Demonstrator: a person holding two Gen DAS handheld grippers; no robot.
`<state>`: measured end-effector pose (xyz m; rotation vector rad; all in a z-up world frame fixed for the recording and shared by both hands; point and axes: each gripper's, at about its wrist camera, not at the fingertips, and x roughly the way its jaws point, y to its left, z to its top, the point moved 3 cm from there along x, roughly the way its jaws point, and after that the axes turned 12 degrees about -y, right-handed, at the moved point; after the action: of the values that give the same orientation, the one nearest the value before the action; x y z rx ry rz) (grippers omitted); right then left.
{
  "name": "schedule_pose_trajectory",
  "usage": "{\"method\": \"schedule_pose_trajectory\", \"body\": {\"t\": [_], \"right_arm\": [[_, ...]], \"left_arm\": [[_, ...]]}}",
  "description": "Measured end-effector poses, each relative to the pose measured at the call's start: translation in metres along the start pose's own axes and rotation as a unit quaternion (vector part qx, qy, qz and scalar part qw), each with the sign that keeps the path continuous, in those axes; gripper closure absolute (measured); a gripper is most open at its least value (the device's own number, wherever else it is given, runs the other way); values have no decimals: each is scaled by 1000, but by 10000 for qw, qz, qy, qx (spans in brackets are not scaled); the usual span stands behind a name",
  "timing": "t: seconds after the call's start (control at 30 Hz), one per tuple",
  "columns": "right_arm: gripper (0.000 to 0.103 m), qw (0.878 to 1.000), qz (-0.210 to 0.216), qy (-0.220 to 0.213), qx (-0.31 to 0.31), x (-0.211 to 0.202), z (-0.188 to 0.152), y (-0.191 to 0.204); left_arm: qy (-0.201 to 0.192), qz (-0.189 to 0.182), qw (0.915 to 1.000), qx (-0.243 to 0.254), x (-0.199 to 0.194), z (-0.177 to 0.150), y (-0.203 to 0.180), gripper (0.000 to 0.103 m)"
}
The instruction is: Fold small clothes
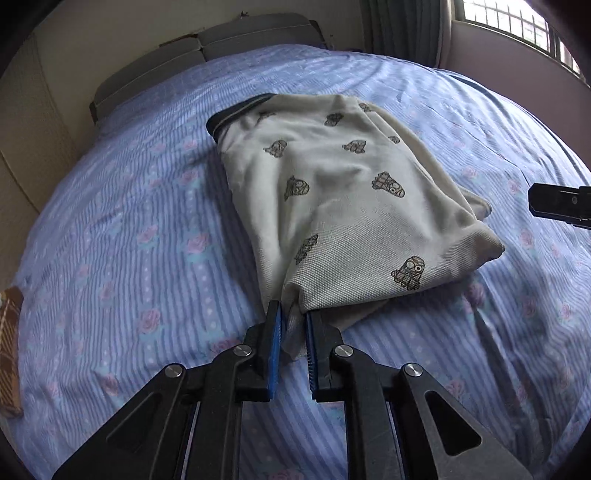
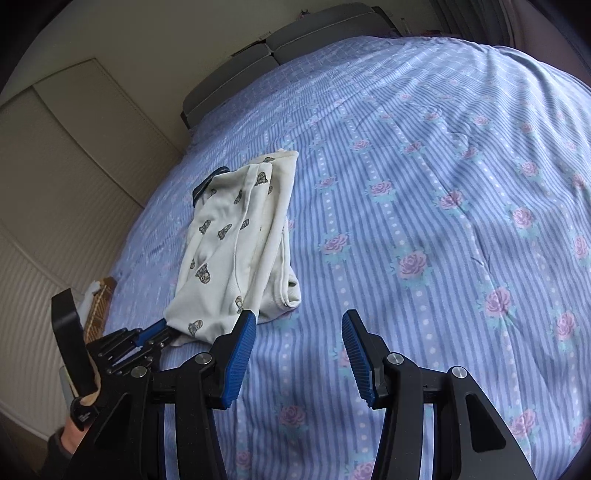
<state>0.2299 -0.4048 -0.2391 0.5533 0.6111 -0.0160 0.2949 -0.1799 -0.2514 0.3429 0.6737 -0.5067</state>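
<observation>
A small cream shirt (image 1: 343, 192) with grey cartoon prints and a dark collar lies folded lengthwise on the bed; it also shows in the right wrist view (image 2: 236, 243). My left gripper (image 1: 293, 314) is shut on the shirt's near hem corner, cloth pinched between the blue pads; it shows from the side in the right wrist view (image 2: 162, 330). My right gripper (image 2: 299, 325) is open and empty, hovering over the sheet just right of the shirt's near end. Its edge shows at the right of the left wrist view (image 1: 561, 206).
The bed (image 2: 443, 184) has a blue striped sheet with pink roses. A dark headboard (image 1: 229, 40) stands at the far end. A brown patterned object (image 1: 9, 350) lies at the bed's left edge. A wardrobe (image 2: 55, 166) stands to the left, a window (image 1: 517, 26) to the right.
</observation>
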Motion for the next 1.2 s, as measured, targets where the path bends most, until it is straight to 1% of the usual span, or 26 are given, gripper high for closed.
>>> {"method": "schedule_pose_trajectory", "body": {"t": [0.03, 0.07, 0.13, 0.23, 0.3, 0.33, 0.37, 0.43, 0.5, 0.53, 0.57, 0.63, 0.7, 0.73, 0.77, 0.8, 0.83, 0.87, 0.93, 1.0, 1.03, 1.13, 1.17, 1.2], "right_arm": [[54, 10000, -9, 19, -79, 4, 2, 3], [54, 9999, -26, 9, -158, 8, 5, 6], [54, 9994, 40, -59, -343, 16, 19, 13], [54, 9976, 214, -71, -649, 35, 48, 22], [54, 9967, 349, -25, -732, 57, 69, 26], [52, 9963, 392, 14, -764, 66, 77, 31], [44, 9958, 457, 70, -787, 79, 86, 33], [41, 9954, 450, 143, -840, 102, 101, 35], [41, 9946, 426, 280, -902, 123, 109, 37], [41, 9944, 369, 365, -917, 132, 110, 37], [41, 9943, 313, 441, -919, 141, 111, 36], [41, 9942, 281, 535, -893, 153, 111, 35], [41, 9936, 200, 599, -936, 161, 109, 34], [43, 9933, 188, 587, -977, 162, 108, 36], [50, 9928, 184, 543, -1053, 163, 106, 38], [53, 9917, 182, 547, -1150, 165, 104, 42], [73, 9905, 159, 527, -1263, 166, 103, 45], [89, 9891, 125, 474, -1391, 166, 102, 49], [89, 9853, 94, 427, -1654, 168, 100, 60], [91, 9797, 86, 292, -1979, 168, 101, 71], [91, 9765, 161, 196, -2141, 166, 103, 78], [92, 9616, 561, -348, -2663, 151, 113, 100], [92, 9565, 553, -463, -2826, 149, 114, 104], [92, 9541, 473, -477, -2917, 153, 115, 106]], "left_arm": [[-66, 1, 10000, -49, -2, 0, -1, 88], [-141, -41, 9998, -124, -4, 1, -2, 83], [-237, -161, 9993, -246, -9, 6, -3, 75], [-354, -307, 9980, -427, -16, 16, -1, 74], [-417, -404, 9960, -682, -18, 24, 6, 68], [-462, -416, 9949, -794, -17, 29, 10, 64], [-478, -431, 9937, -915, -13, 34, 15, 62], [-464, -547, 9905, -1175, -7, 43, 28, 61], [-475, -699, 9856, -1467, -4, 52, 41, 61], [-505, -721, 9845, -1515, -5, 56, 44, 59], [-543, -730, 9841, -1522, -7, 59, 48, 54], [-633, -692, 9850, -1449, -14, 64, 54, 48], [-698, -673, 9856, -1386, -21, 64, 58, 46], [-715, -658, 9862, -1343, -24, 63, 60, 45], [-728, -628, 9869, -1296, -25, 62, 61, 44], [-729, -601, 9876, -1256, -24, 60, 62, 44], [-706, -572, 9882, -1235, -20, 58, 64, 44], [-665, -547, 9884, -1247, -14, 58, 67, 44], [-616, -537, 9871, -1379, 0, 60, 76, 44], [-586, -466, 9866, -1450, 17, 66, 84, 44], [-570, -429, 9869, -1445, 23, 69, 87, 44], [-637, -472, 9855, -1498, 27, 79, 97, 44], [-678, -473, 9852, -1500, 26, 81, 99, 44], [-714, -456, 9853, -1485, 24, 82, 99, 44]]}}
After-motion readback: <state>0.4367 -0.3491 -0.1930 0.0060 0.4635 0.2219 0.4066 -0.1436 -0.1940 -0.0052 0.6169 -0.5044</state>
